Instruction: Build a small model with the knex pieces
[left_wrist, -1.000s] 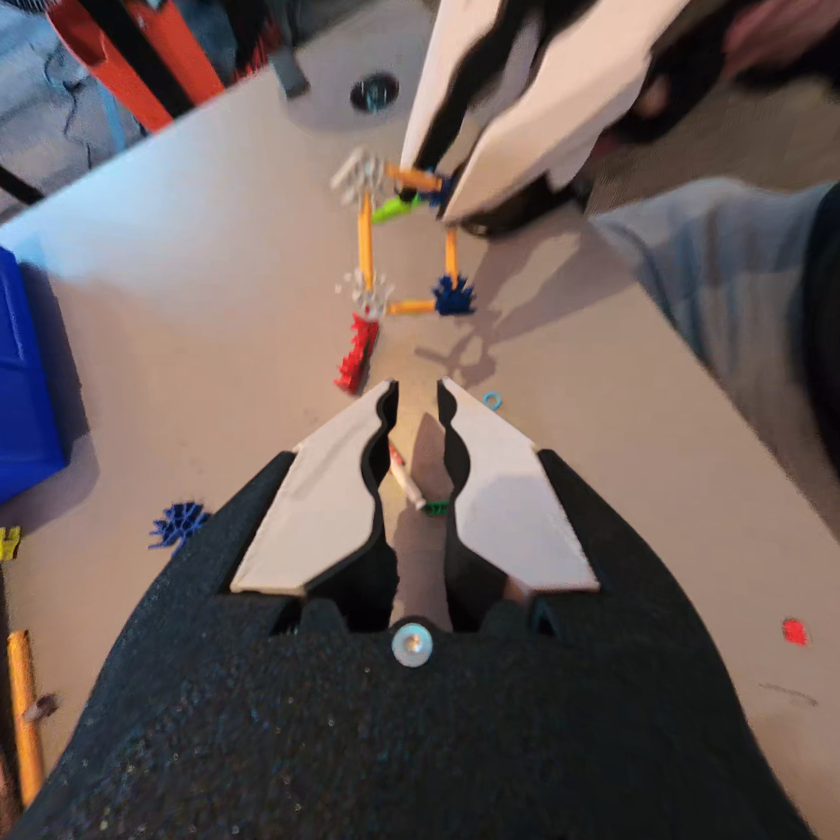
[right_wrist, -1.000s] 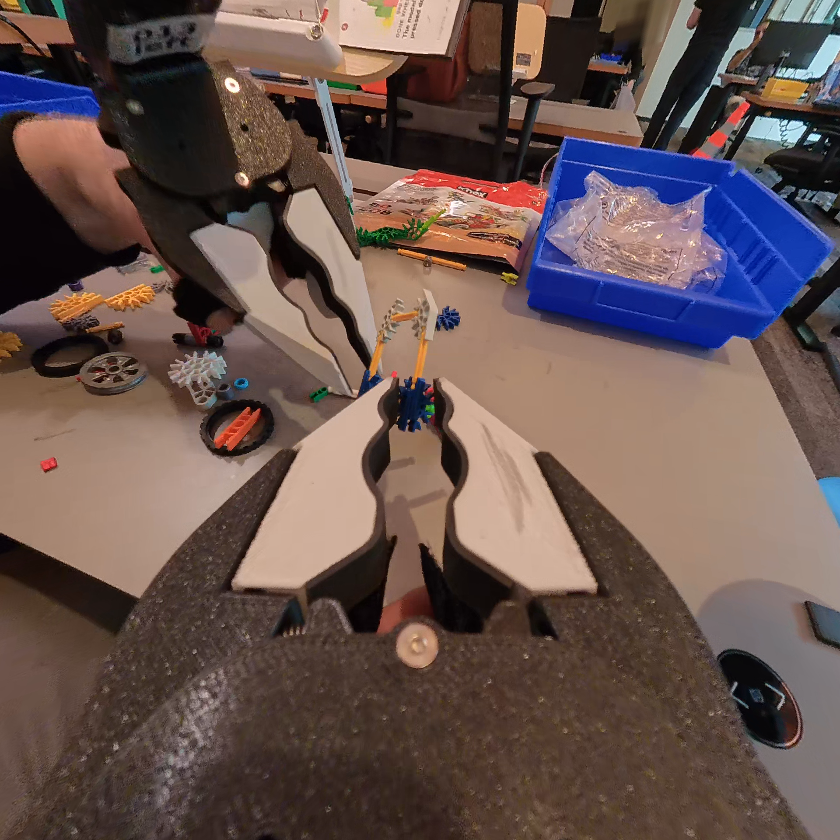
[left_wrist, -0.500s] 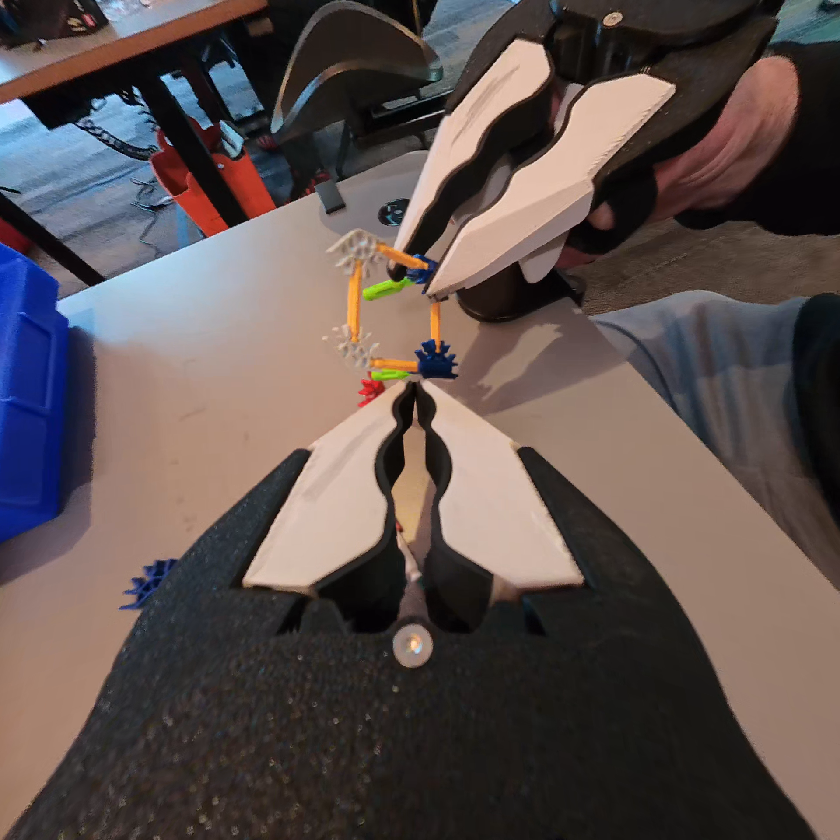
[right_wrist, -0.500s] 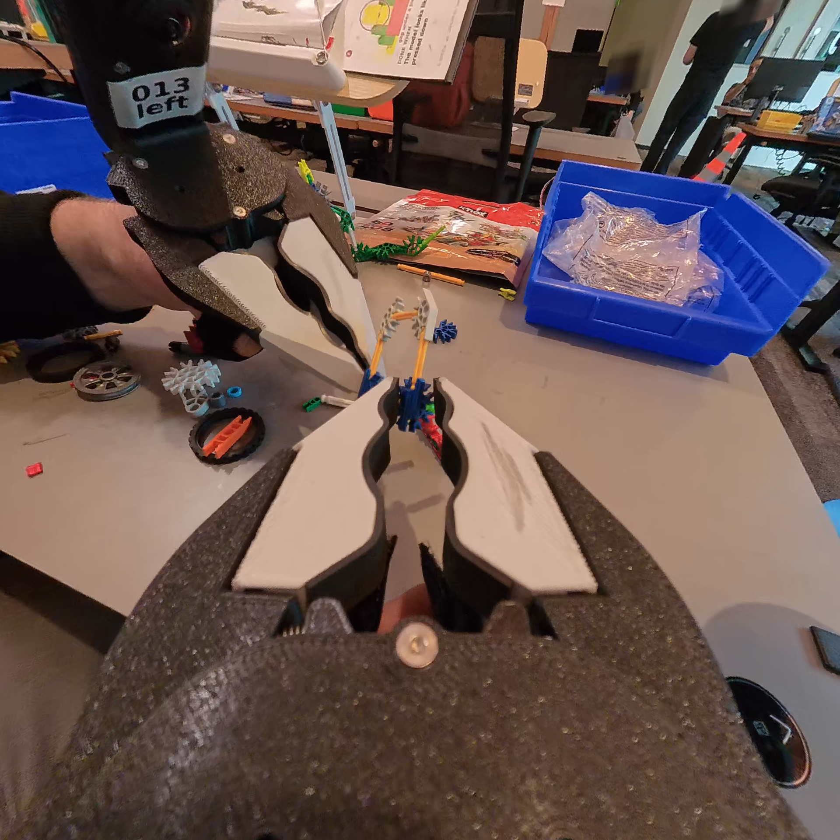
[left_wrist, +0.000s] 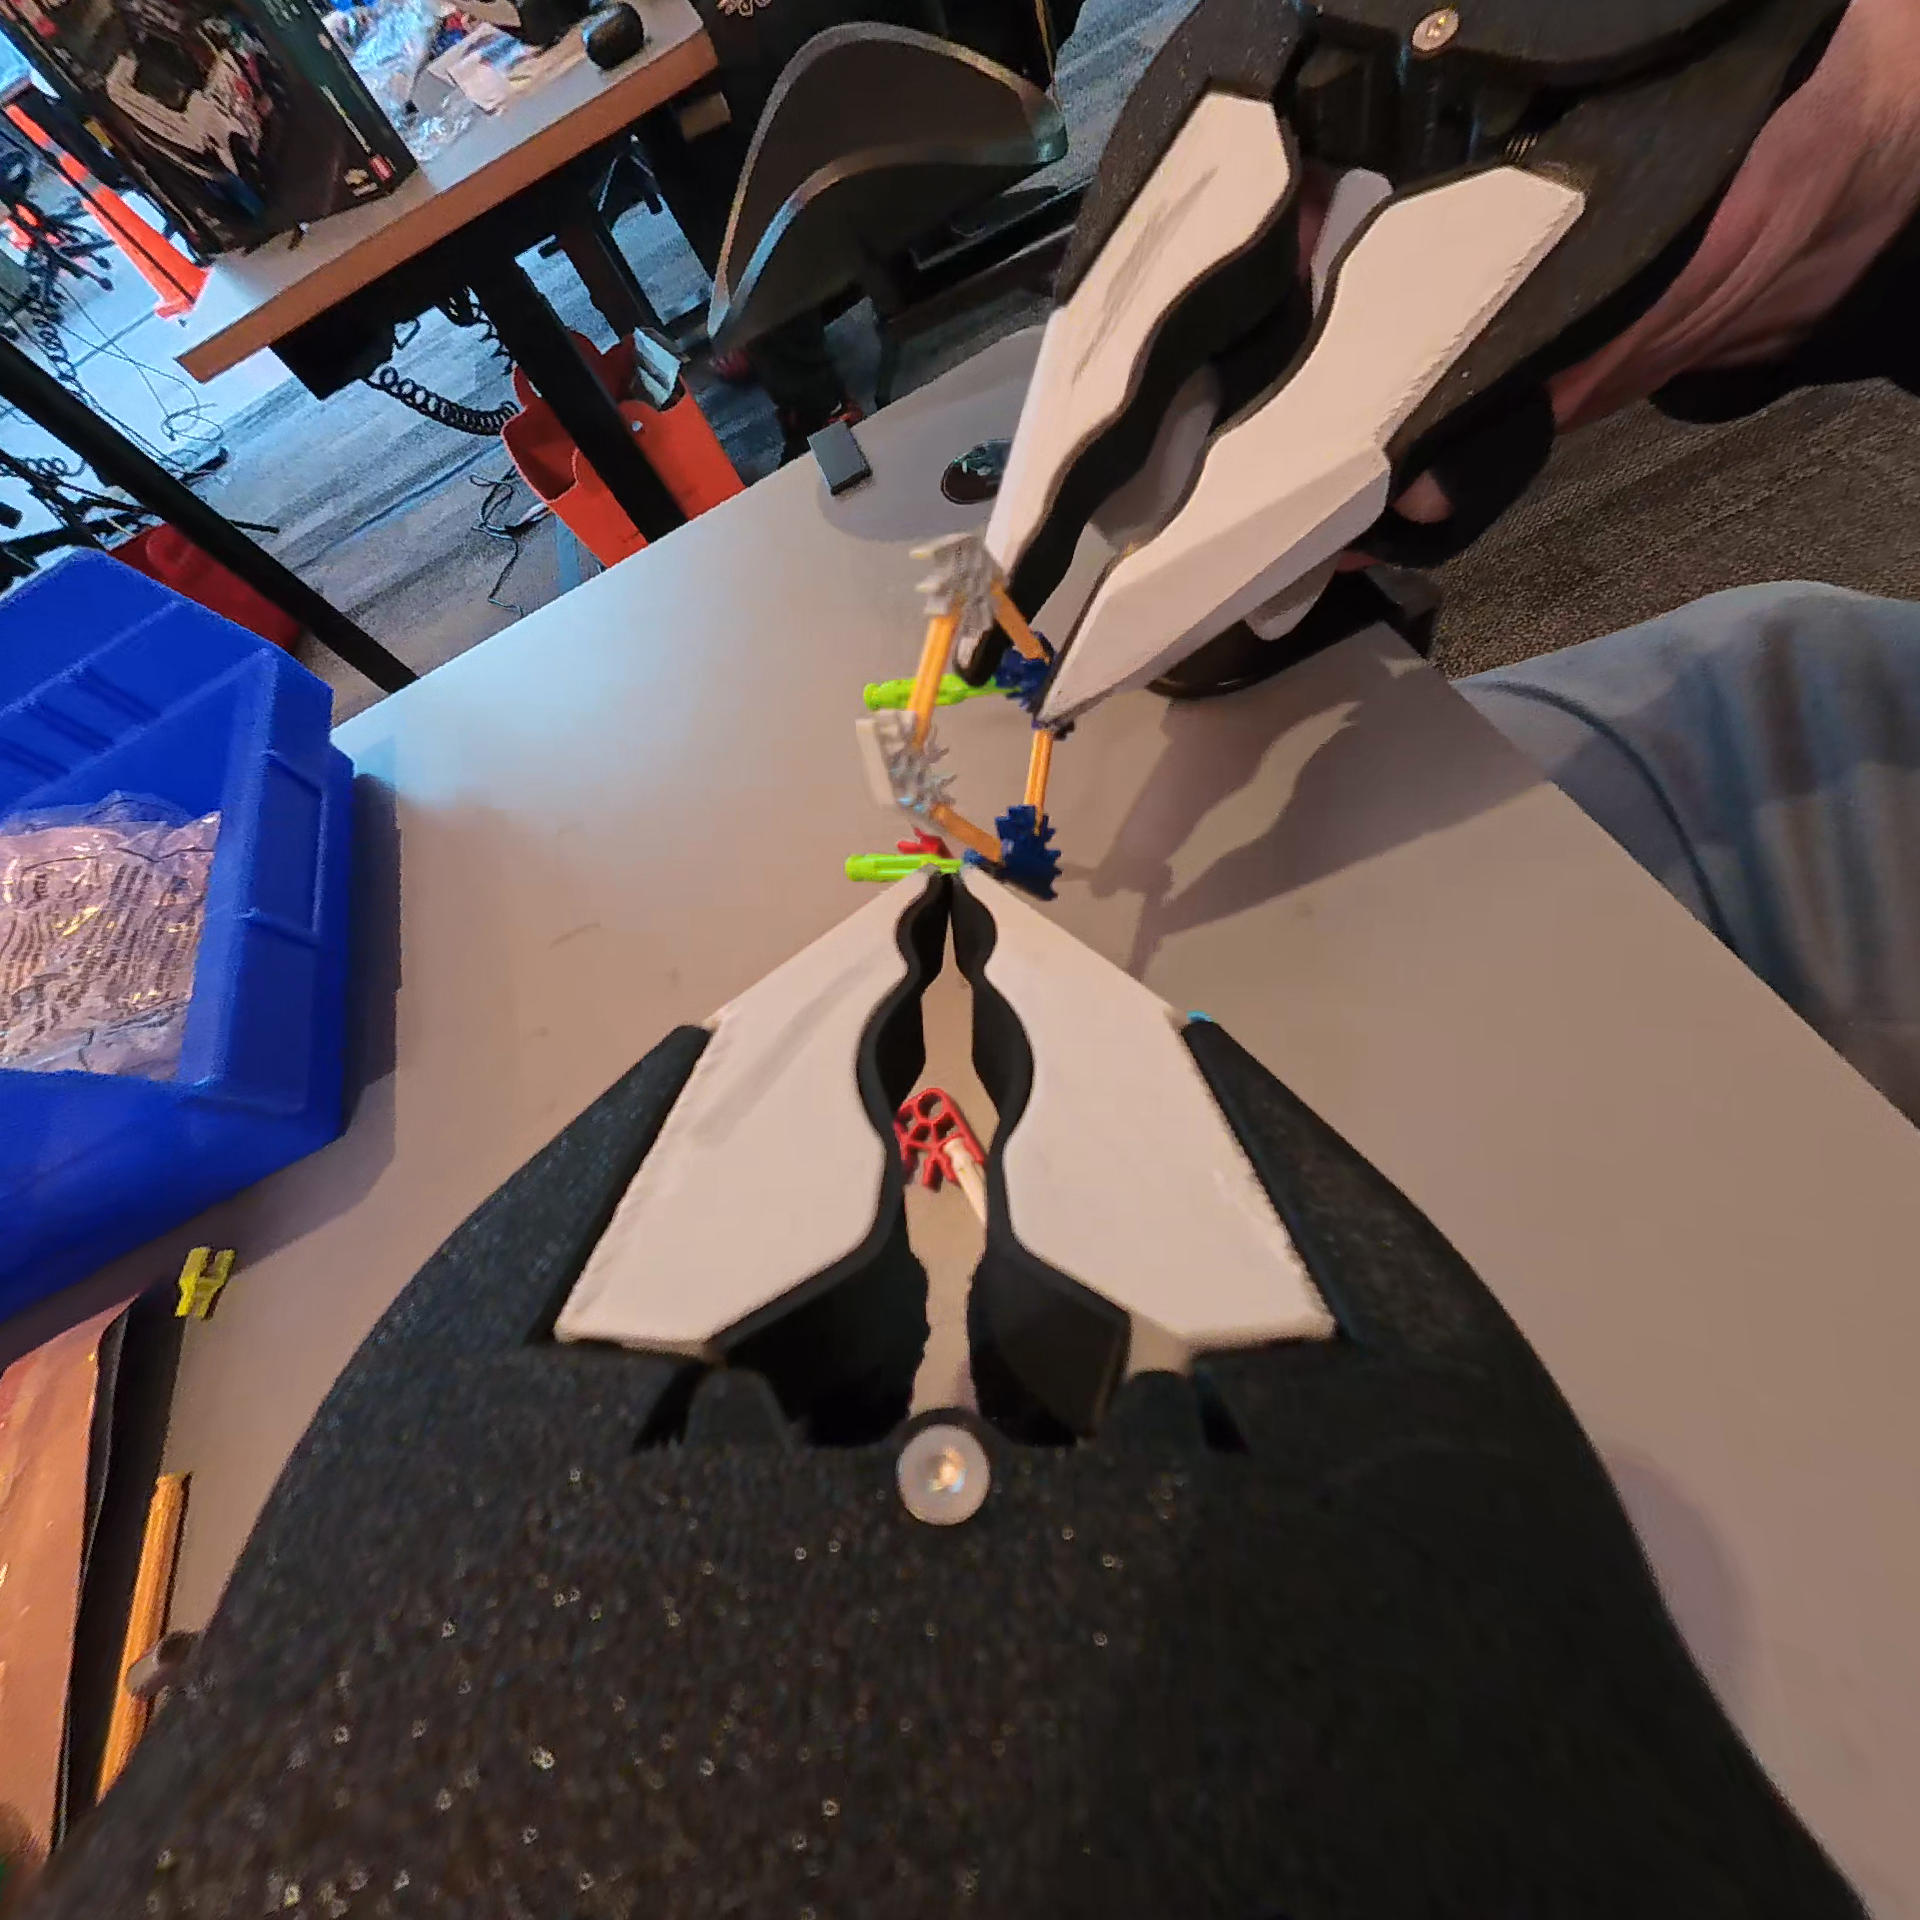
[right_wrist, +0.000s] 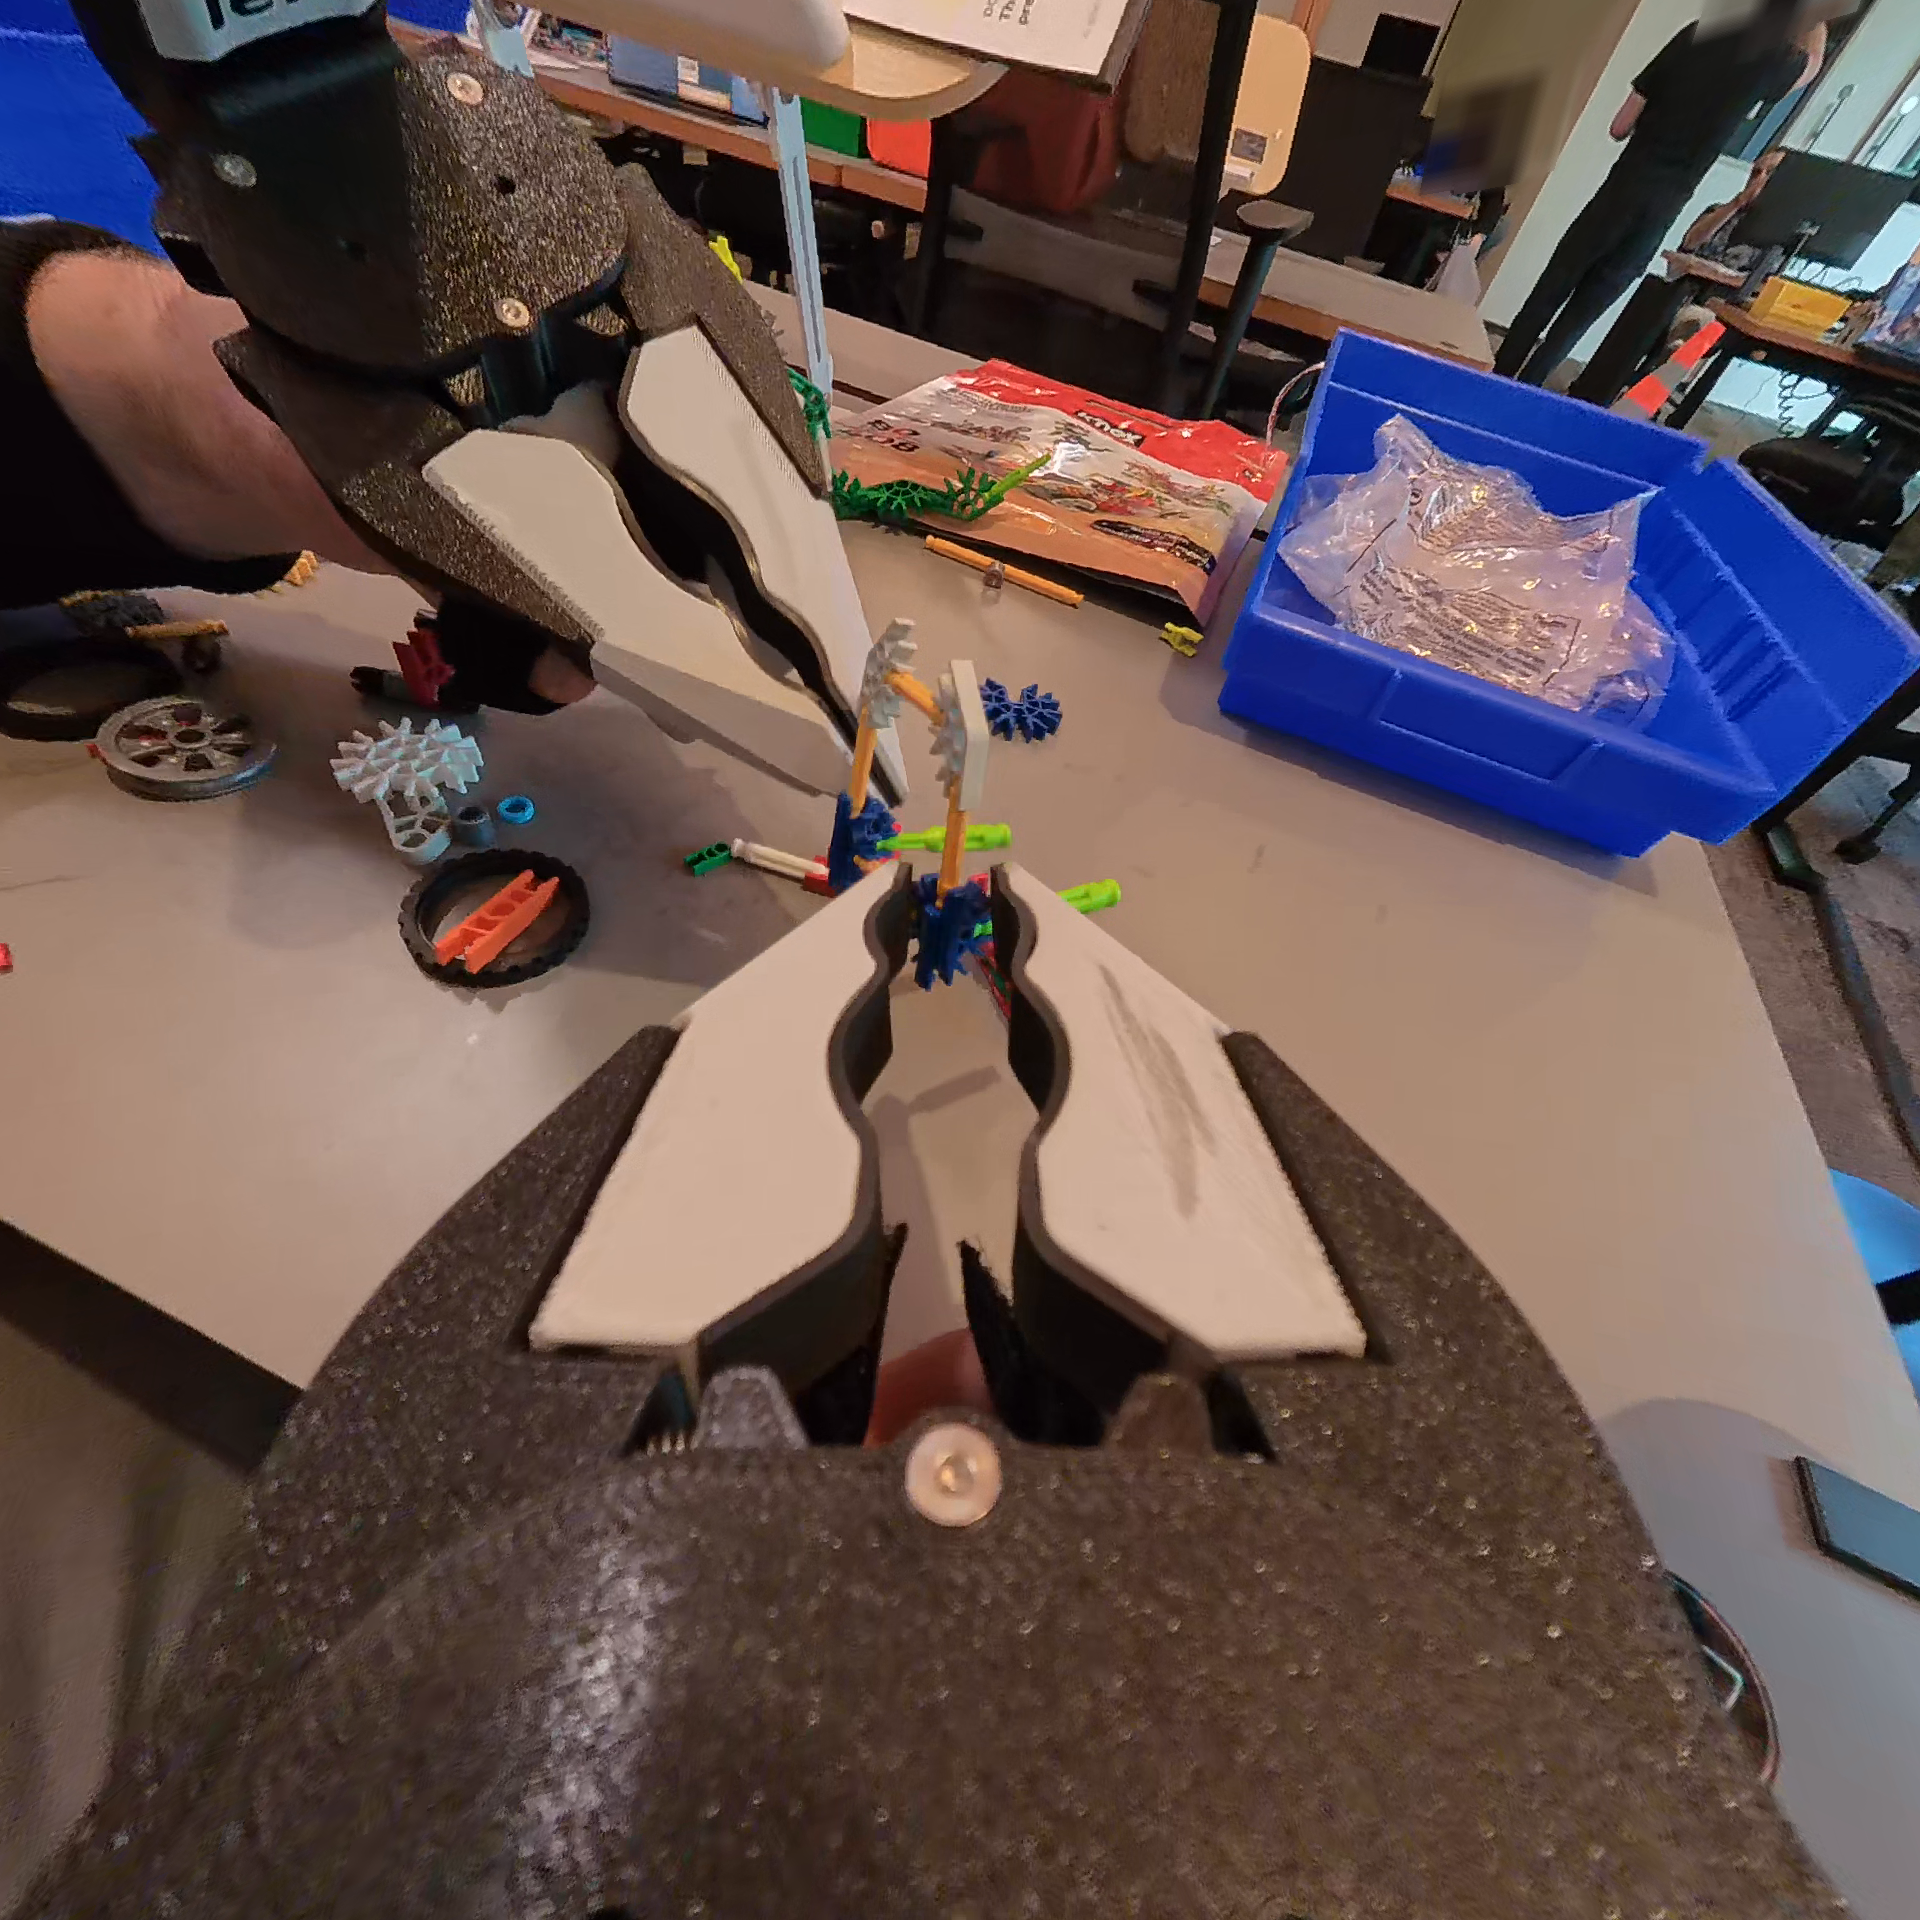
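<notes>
The left gripper (left_wrist: 948, 878) has its two fingers pressed together at the tips, and they pinch the near corner of a small square frame (left_wrist: 977, 727) made of orange rods with blue and grey snowflake connectors. A lime green rod (left_wrist: 899, 865) sticks out from this corner, just beside the tips. The right gripper (right_wrist: 948, 894) is narrowed around a blue connector (right_wrist: 945, 925) at the opposite corner of the same frame, so the frame hangs between both grippers, lifted above the grey table (right_wrist: 1351, 1039).

Below the left gripper, seen through the gap of its fingers, a red connector (left_wrist: 928, 1132) with a white rod lies on the table. In the right wrist view the body of the left gripper hides part of the table behind it.

Around the frame there are many loose parts: a black tyre (right_wrist: 497, 914) with an orange piece inside, a white snowflake connector (right_wrist: 407, 764), a grey wheel (right_wrist: 185, 746), a small light blue ring (right_wrist: 514, 808) and a single blue connector (right_wrist: 1020, 710). Farther back lies a printed plastic bag (right_wrist: 1081, 473) with green leafy pieces on it. On the right stands a blue bin (right_wrist: 1538, 748) which holds a crumpled clear plastic bag (right_wrist: 1475, 582).
</notes>
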